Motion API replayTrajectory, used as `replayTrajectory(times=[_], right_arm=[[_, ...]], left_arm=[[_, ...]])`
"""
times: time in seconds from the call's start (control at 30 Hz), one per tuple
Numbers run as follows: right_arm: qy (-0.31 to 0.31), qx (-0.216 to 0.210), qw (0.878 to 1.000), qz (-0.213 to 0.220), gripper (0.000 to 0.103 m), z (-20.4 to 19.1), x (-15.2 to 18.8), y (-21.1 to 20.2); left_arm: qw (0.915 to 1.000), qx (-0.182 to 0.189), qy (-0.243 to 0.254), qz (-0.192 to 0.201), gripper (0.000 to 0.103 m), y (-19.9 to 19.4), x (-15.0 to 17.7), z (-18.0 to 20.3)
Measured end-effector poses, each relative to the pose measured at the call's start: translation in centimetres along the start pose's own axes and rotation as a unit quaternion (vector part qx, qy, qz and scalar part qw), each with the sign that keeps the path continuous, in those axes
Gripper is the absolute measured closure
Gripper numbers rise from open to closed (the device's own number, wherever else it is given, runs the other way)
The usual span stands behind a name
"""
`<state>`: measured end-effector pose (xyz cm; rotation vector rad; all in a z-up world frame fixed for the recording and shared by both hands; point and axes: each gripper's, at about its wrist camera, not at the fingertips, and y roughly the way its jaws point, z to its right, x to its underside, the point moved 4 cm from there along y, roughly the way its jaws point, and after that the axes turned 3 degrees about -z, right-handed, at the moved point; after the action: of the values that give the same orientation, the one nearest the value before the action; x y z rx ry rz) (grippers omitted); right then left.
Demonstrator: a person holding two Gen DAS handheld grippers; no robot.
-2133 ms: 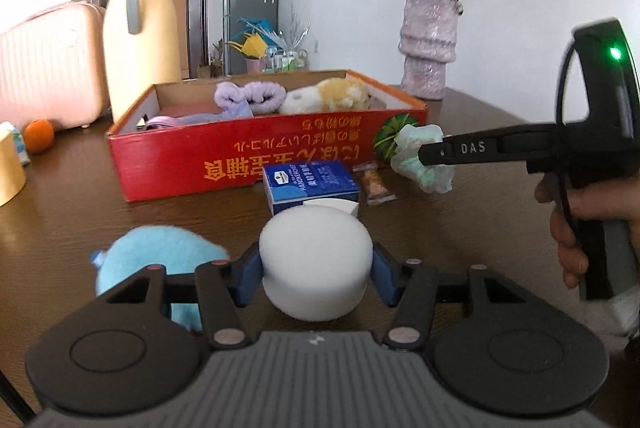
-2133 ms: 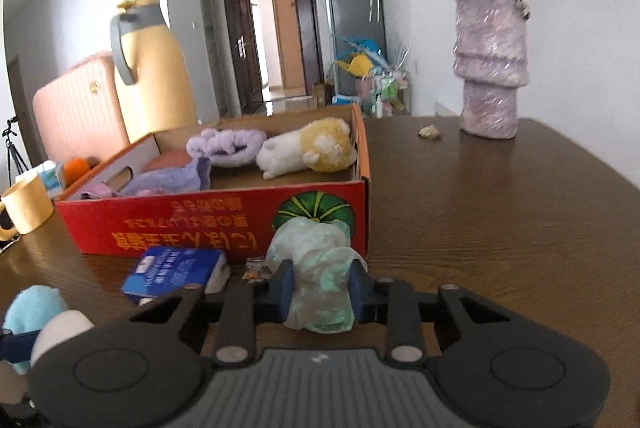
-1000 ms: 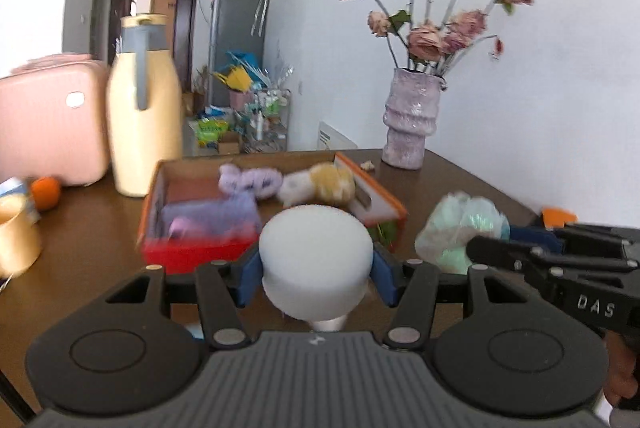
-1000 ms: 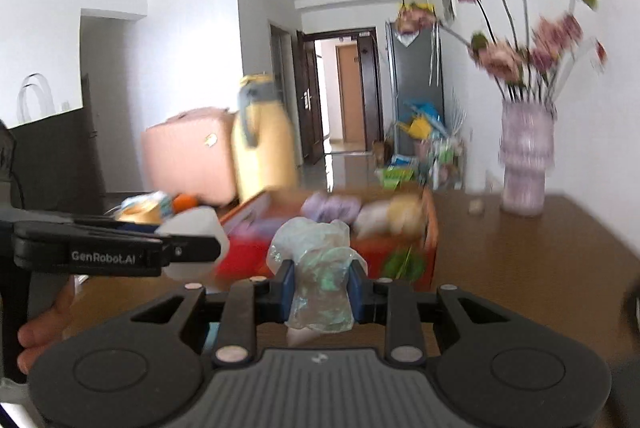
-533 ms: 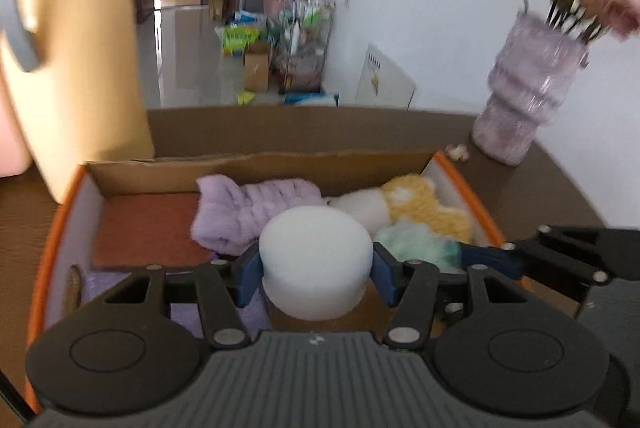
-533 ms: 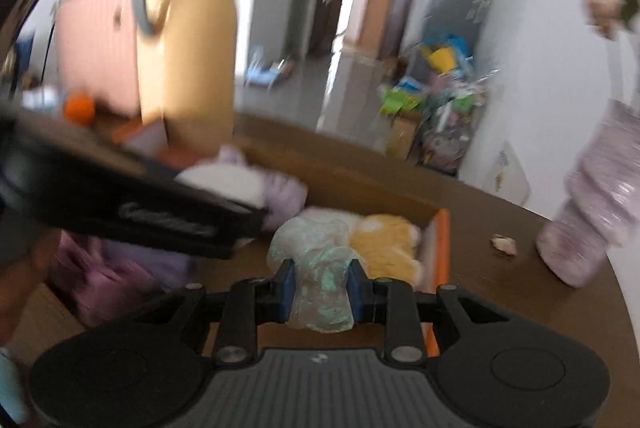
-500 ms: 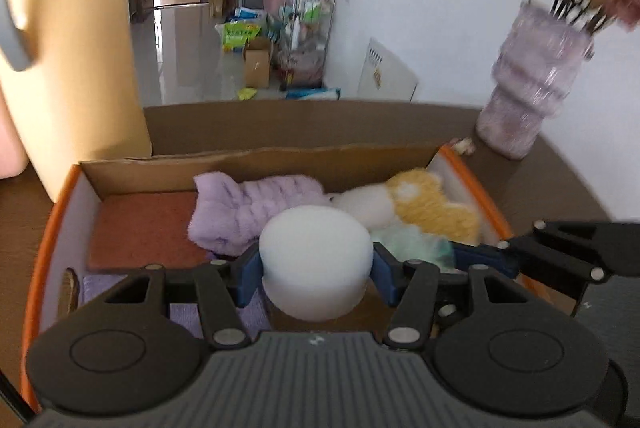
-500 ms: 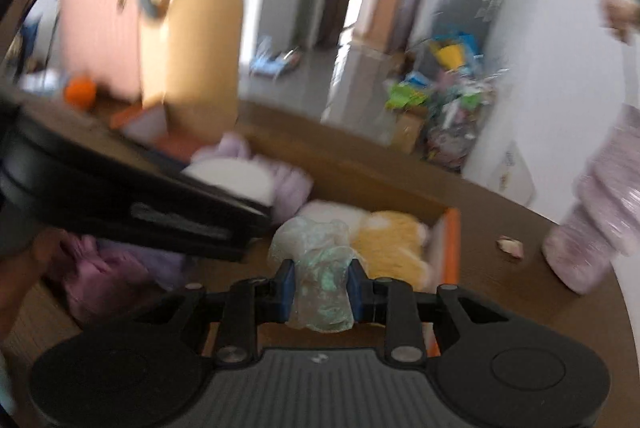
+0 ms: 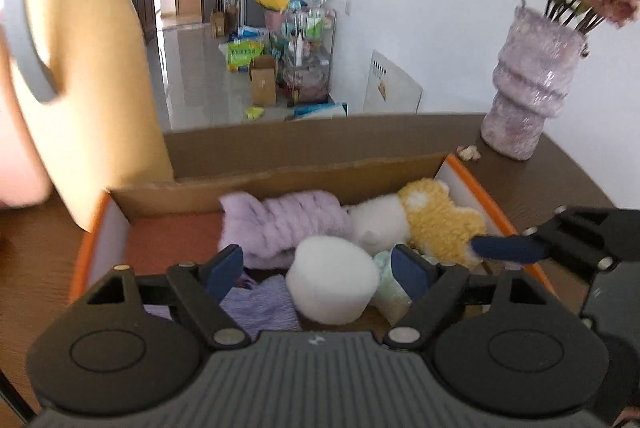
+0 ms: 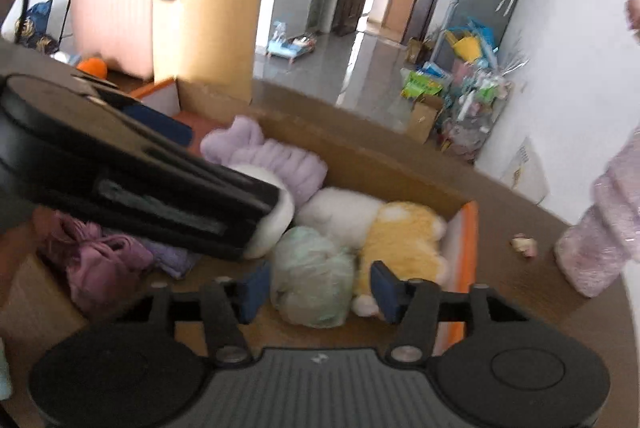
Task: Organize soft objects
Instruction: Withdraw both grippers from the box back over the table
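Both grippers hang over an open cardboard box (image 9: 280,167) with an orange rim. My left gripper (image 9: 316,266) has its jaws opening; a white round sponge (image 9: 332,280) sits between the blue pads, which stand clear of it, and it rests on the things in the box. My right gripper (image 10: 320,288) is also opening around a pale green crumpled bundle (image 10: 312,280), which lies in the box free of both pads. Beside them lie a yellow and white plush (image 10: 400,232), a fluffy lilac headband (image 9: 280,228) and purple cloth (image 10: 100,264). The left gripper's body (image 10: 160,179) crosses the right wrist view.
A tall yellow thermos jug (image 9: 80,67) stands just behind the box's left end. A lilac vase (image 9: 532,83) with dried flowers stands at the table's back right. A pink suitcase (image 10: 116,7) and an orange (image 10: 93,67) are at far left. The brown table (image 9: 560,167) shows to the right.
Both grippers came forward over the box and tipped down. Their jaws have spread apart, and the sponge and the green bundle now lie loose in the box.
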<state>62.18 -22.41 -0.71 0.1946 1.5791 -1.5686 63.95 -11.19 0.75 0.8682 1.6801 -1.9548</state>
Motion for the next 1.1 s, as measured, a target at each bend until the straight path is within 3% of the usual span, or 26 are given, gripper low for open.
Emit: replayTrajectory(times=[0.3,0.57,0.7,0.83,0.97,1.1], right_arm=[[0.025,0.038,0.997,0.060,0.039,2.0,-0.5,-13.0],[0.059,0.052,0.990,0.118,0.035,1.0,1.9,-22.4],[0.098,0.054,0.979,0.171,0.033,-1.2,5.6,-25.5],[0.135,0.037,0.966,0.216,0.028,-4.6,11.9,-27.8],[0.150,0.025,0.962,0.228,0.026,-9.6,18.4,-29.0],[0.166,0.019,0.962,0.216,0.025,-13.9,23.7,-29.3]], left_arm=[[0.9978,-0.028,0.016,0.057,0.019,-11.1,-0.7,-1.0],[0.9915,-0.042,0.021,0.122,0.018,-21.2,2.6,-1.2],[0.9815,-0.047,0.010,0.185,0.017,-26.1,7.8,-1.6],[0.9705,-0.056,0.019,0.234,0.016,-29.8,15.3,-1.1],[0.9696,-0.059,0.031,0.235,0.015,-31.8,22.5,-0.3],[0.9741,-0.070,0.053,0.209,0.015,-32.6,28.4,0.2]])
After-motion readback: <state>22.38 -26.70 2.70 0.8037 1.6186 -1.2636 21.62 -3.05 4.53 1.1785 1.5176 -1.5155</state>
